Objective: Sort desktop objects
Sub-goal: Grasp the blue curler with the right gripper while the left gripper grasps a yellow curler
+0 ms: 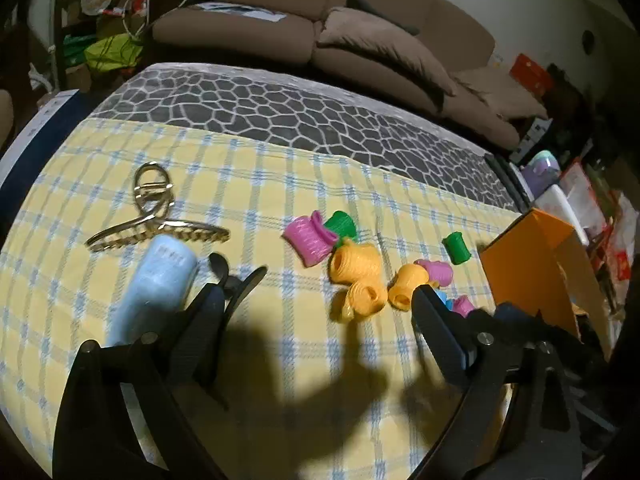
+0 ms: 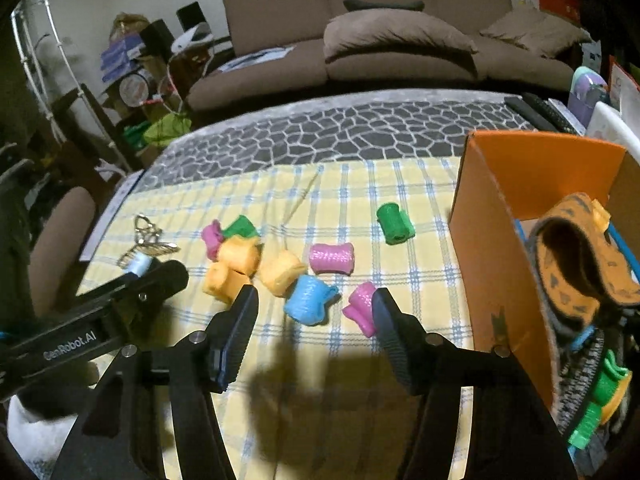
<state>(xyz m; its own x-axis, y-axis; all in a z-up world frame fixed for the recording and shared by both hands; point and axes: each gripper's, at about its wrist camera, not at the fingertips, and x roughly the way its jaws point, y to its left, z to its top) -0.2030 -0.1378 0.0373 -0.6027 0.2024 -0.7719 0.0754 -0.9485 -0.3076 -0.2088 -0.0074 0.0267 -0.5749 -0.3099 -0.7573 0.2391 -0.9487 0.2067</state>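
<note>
Right wrist: left gripper (image 2: 168, 276) hides blue bottle (image 2: 138, 266).

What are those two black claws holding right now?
Nothing. The left gripper and the right gripper both hang open above the checked cloth, with nothing clamped between their pads.

Coloured spools (image 2: 332, 258) scattered beside orange box (image 2: 500, 240)
</note>
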